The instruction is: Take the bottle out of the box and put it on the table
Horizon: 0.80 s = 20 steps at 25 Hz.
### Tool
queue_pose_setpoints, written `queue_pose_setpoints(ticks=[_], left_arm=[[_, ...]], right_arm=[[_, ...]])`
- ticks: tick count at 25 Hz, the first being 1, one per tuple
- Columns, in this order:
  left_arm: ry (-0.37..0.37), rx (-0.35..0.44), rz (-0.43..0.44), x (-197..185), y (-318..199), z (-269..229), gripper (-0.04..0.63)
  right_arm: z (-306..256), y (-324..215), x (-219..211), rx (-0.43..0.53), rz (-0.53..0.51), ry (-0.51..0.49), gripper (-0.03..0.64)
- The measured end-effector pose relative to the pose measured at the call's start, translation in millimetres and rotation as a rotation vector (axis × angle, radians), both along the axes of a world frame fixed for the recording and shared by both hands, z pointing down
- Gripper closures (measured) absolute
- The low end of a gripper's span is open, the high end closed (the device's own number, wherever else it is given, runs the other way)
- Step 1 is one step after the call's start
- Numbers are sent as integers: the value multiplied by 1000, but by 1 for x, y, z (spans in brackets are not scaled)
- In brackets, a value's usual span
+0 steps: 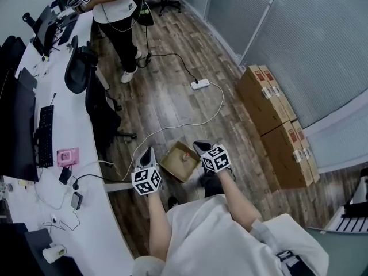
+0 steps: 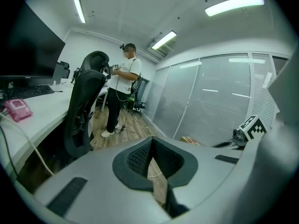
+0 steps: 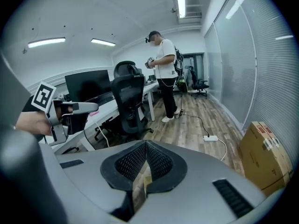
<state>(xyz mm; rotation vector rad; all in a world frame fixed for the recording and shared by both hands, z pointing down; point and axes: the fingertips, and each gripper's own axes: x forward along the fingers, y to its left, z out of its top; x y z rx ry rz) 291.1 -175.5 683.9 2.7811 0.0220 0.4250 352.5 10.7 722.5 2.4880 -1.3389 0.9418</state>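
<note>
Between your left gripper (image 1: 147, 152) and right gripper (image 1: 200, 147), both pressed together on nothing, the red-capped bottle (image 1: 186, 154) is sitting in the open box (image 1: 171, 167) on the floor, looking light, rigid and probably slick, so you are best aiming below its cap.

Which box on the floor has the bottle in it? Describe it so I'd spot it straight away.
Beside the long white desk, on the wood floor between the left hand-held gripper and the right hand-held gripper, sits a small cardboard box. Unlike the large closed cartons by the partition wall, it is open-topped, with a red-capped bottle inside.
</note>
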Motion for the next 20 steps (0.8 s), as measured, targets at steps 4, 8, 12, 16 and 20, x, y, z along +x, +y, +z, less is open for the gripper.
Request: queue_pose_setpoints(ticks=[4,8,12,16,20], left_arm=[[-62,-43,-42,6,4,32,581],[-119,-53,-47,26,13,64,581],[-176,-68,-43,49,23,104,581],[-224,-38,-12,69,31,139,581],[-246,-15,-1,84,40,185,581]], right_arm=[[16,5,16,-4,-12,-9,577],[49,15,38,-25,-11,-20,577],[98,20,61,-43,5,-64,577],[144,8,78,-57,-47,-78,577],[206,-3,98,-72,-95,-110,577]])
